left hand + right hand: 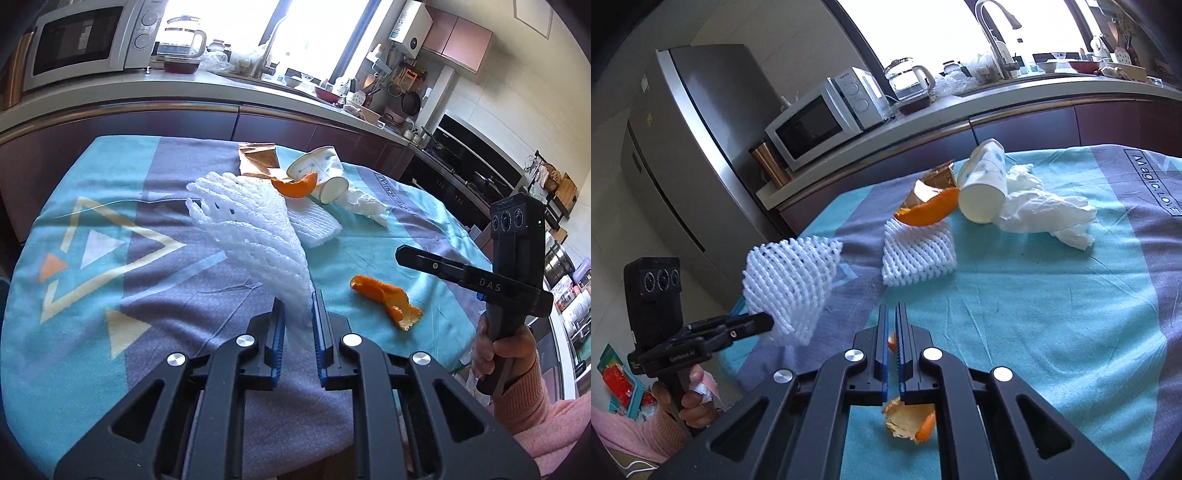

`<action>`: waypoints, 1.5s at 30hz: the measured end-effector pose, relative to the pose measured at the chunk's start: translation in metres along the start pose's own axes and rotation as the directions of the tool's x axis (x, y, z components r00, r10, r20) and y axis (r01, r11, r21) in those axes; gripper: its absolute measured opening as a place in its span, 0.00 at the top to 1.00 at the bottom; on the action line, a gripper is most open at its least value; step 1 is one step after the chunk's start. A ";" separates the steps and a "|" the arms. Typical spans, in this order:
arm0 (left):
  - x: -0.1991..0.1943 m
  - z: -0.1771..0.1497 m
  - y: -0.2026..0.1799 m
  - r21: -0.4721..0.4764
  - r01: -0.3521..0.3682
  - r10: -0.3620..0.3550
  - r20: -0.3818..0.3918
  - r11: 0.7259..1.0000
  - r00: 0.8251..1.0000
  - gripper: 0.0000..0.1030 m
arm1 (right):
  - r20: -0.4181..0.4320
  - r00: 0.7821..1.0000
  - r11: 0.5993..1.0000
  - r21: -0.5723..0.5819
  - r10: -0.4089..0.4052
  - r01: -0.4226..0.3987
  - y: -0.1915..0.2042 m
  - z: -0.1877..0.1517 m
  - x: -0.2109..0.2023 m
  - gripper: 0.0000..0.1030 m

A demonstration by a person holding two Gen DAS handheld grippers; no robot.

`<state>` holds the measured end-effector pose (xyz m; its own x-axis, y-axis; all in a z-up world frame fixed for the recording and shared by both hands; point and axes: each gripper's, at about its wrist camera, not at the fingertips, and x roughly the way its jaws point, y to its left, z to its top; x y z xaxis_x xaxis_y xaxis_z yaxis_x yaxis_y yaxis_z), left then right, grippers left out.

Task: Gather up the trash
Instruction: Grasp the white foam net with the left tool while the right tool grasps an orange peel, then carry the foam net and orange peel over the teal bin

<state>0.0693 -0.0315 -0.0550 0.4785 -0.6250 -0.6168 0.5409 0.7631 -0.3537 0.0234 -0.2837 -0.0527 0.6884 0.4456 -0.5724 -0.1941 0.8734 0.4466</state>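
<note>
Left gripper point(298, 314) is clamped on a white foam net point(251, 229), lifted off the tablecloth point(147, 295). Only the right wrist view shows the right gripper point(892, 345) nearly closed, pinching an orange peel point(910, 421); from the left view that peel looks like it's just lying there.

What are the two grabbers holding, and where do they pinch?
The left gripper pinches the white foam net by its narrow bottom end. The right gripper looks shut on an orange peel, gripping its edge.
</note>
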 end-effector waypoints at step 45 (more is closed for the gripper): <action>-0.128 -0.045 0.097 -0.189 -0.222 0.249 0.138 0.957 0.958 0.86 | -0.184 0.949 0.946 -0.150 0.257 -0.286 0.112 0.022 0.099 0.95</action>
<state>0.0295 0.1305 -0.0418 0.6891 -0.4314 -0.5822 0.2809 0.8997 -0.3342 0.0852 -0.1462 -0.0449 0.4743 0.6837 -0.5546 -0.4857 0.7286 0.4829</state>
